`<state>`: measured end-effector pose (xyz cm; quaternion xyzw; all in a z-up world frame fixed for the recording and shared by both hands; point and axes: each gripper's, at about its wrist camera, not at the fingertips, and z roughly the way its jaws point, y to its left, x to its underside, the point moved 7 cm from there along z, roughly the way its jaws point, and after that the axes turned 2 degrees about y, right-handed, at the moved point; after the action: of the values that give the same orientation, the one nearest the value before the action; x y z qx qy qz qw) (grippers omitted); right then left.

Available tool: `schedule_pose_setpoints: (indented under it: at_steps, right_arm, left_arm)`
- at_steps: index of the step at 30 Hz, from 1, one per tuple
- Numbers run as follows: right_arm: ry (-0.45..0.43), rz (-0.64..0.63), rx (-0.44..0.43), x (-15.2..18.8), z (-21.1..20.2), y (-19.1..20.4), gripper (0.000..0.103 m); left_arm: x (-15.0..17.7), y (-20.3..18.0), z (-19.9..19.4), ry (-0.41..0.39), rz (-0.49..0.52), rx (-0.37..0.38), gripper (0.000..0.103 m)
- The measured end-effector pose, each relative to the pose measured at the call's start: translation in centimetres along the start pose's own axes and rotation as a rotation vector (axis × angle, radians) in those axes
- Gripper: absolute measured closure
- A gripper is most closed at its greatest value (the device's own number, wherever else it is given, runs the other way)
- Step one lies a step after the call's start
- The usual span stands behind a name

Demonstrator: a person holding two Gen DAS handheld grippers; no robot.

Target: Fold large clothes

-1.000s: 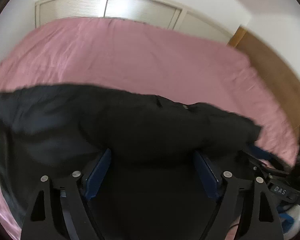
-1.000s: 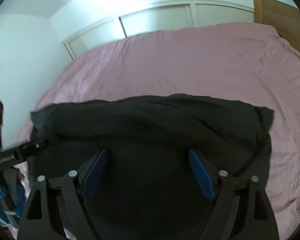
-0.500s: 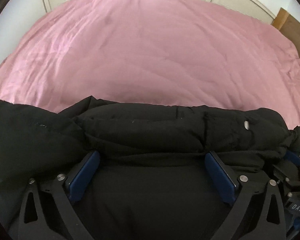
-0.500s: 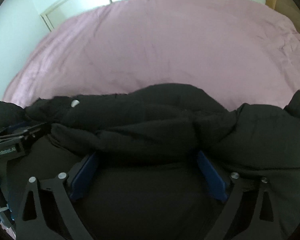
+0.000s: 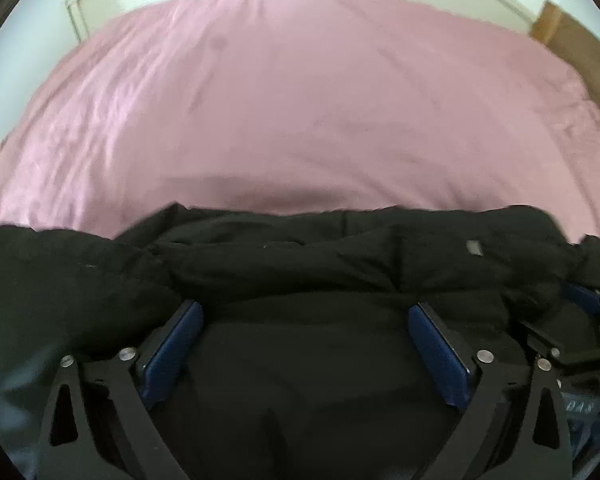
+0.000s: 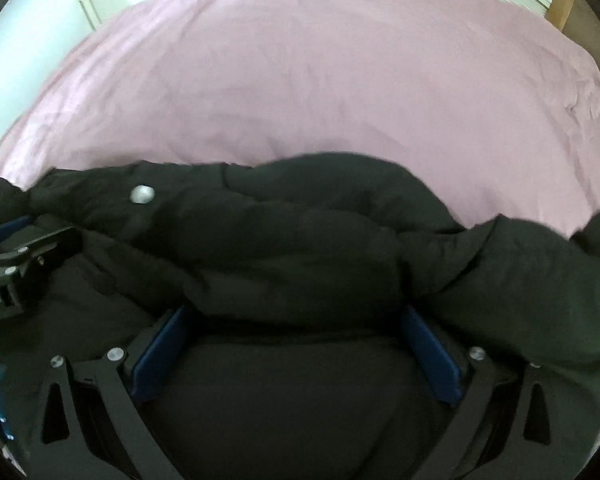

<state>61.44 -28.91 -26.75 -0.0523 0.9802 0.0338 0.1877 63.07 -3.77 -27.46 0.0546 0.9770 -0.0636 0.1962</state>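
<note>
lying in a rumpled heap along the near edge of the pink-sheeted bed point(image 5: 284, 112), the black padded jacket point(image 5: 340, 264) fills the lower half of both wrist views, with a silver snap button point(image 6: 142, 194) showing on its upper fold. a thick roll of the jacket bulges just past the tips of both tools, and more of its dark fabric sits between each pair of fingers.

the left gripper point(image 5: 306, 314) tilts steeply down over the jacket, its blue-padded fingers point(image 5: 172, 348) spread as wide as they go after having just been opening; padding lies between them, but the pads do not press on it. the right gripper point(image 6: 298, 318) tilts down the same way just beside it, its blue pads point(image 6: 430, 354) likewise splayed wide after opening, with the jacket between them and unclamped. each tool's black frame shows at the edge of the other's view.

beyond the jacket the bed runs bare to white louvred closet doors point(image 5: 112, 8), with wooden flooring point(image 5: 580, 56) to the far right.
</note>
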Motion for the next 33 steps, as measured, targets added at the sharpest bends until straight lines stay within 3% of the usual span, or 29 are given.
schedule_pose_setpoints:
  at_steps: [5, 8, 13, 17, 22, 27, 33]
  right_arm:
    - [-0.164, -0.018, -0.073, 1.1, -8.3, 2.3, 0.0]
    - [-0.192, -0.043, -0.105, 3.2, -10.3, 4.2, 0.0]
    - [-0.141, -0.044, -0.074, 6.5, -7.0, 4.7, 0.0]
    - [-0.109, 0.05, -0.106, 5.9, -2.4, 3.2, 0.0]
    - [-0.073, 0.039, -0.078, 5.9, 1.5, 3.0, 0.0]
    - [-0.055, 0.032, -0.06, 6.0, 1.2, 3.4, 0.0]
    - [-0.106, -0.025, -0.04, 5.6, -3.6, 3.9, 0.0]
  left_arm:
    - [1.4, 0.2, -8.4, -0.146, 0.019, 0.066, 0.003]
    - [4.2, 0.2, -10.4, -0.171, 0.037, 0.065, 0.003]
    - [6.9, 1.7, -7.1, -0.121, 0.032, -0.005, 0.003]
    - [6.4, 3.0, -3.8, -0.102, 0.0, -0.016, 0.001]
    - [6.5, 2.4, -1.2, -0.092, 0.002, -0.061, 0.001]
    - [6.8, 2.3, -1.5, -0.099, 0.01, -0.08, 0.001]
    - [7.4, 2.7, -5.3, -0.166, 0.007, -0.078, 0.001]
